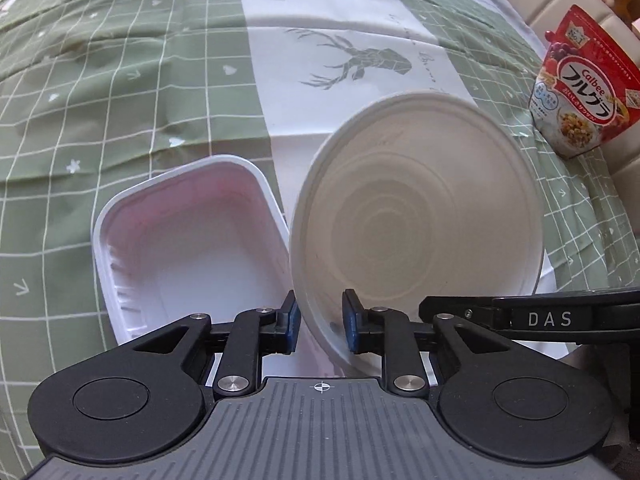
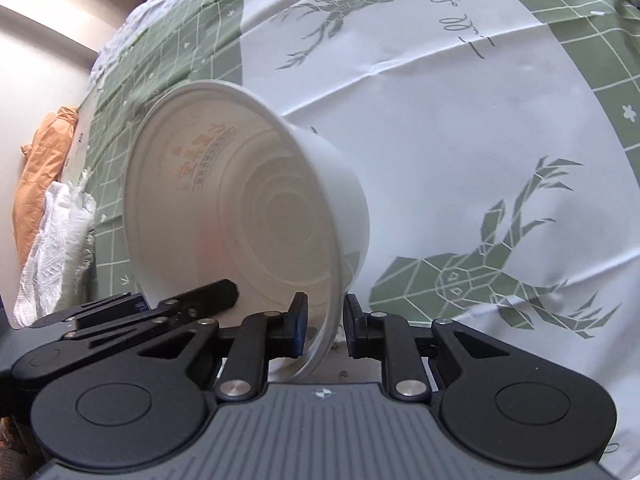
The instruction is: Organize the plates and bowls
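Round white bowl: the reference item. It is tilted on its side with the open mouth facing both cameras, concentric rings showing on the inner base. In the right wrist view, orange and grey print shows through the wall near the upper rim, and the outer wall tapers away toward the tablecloth.

Left gripper: at the bowl's lower rim. Jaws stand narrowly apart with the rim between them; the right blue pad lies against the inner wall, while a sliver of gap shows at the left pad, so a firm pinch cannot be confirmed.

Right gripper: also at the bowl's lower rim, just beside the left gripper, whose black fingers show at the left of the right wrist view. Jaws nearly closed, the thin rim and wall between the pads; the bowl appears held.

Rectangular white tray: just left of the bowl, empty, ribbed inner wall, its near right corner touching or nearly touching the bowl's rim.

Tablecloth: beneath and behind the bowl; green with a white grid, a white centre band printed with grey-green stags.

Cereal bag: red and white, upright, right of and beyond the bowl.

Orange cloth and white textured cloth: well left of the bowl, at the cloth's edge.
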`<act>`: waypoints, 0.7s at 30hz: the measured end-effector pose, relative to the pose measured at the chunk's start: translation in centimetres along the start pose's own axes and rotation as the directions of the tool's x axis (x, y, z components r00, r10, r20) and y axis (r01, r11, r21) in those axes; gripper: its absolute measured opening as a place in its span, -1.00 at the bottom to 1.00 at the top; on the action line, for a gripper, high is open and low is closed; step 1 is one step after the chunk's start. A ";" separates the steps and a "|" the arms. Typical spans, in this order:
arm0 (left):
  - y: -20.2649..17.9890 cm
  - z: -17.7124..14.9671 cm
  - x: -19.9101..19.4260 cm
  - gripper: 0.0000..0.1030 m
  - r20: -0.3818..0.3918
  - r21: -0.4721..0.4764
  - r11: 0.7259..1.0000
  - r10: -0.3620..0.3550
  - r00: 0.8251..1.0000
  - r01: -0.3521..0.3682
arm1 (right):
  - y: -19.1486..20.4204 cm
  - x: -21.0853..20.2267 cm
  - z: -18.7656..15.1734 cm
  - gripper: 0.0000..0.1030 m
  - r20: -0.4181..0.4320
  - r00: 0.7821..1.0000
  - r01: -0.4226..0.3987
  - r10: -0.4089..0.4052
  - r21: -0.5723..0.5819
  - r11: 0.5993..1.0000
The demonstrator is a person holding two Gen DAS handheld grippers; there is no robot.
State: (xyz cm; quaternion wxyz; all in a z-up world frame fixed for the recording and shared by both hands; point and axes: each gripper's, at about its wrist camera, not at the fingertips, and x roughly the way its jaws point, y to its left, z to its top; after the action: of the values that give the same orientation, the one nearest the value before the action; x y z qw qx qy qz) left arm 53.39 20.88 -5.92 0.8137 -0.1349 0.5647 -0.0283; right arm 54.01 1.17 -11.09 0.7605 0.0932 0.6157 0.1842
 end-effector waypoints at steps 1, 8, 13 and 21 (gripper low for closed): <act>0.2 0.1 -0.1 -0.53 -0.007 -0.014 1.000 -0.007 1.000 0.007 | -0.4 -0.2 0.0 -0.64 -0.001 1.000 0.009 -0.009 0.003 1.000; 0.7 0.9 -2.1 -0.51 -0.027 -0.072 0.997 -0.044 0.999 0.042 | -1.4 -2.3 0.4 -0.35 0.075 0.995 0.073 -0.069 -0.061 0.995; 0.5 2.7 -0.8 -0.51 -0.013 -0.105 0.994 0.012 1.000 -0.013 | -1.9 -1.1 2.2 -0.19 0.110 0.990 0.099 -0.093 -0.047 0.994; -3.3 1.8 0.8 -0.62 -0.046 -0.049 0.996 0.079 0.996 -0.081 | -2.8 -2.1 0.9 -0.74 0.066 0.996 0.059 -0.061 0.026 0.998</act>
State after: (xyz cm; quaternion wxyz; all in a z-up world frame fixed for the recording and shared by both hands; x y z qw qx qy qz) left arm 55.70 17.92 -5.29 0.7978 -0.1320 0.5881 0.0157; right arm 54.99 -2.18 -9.98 0.7847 0.0899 0.5945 0.1507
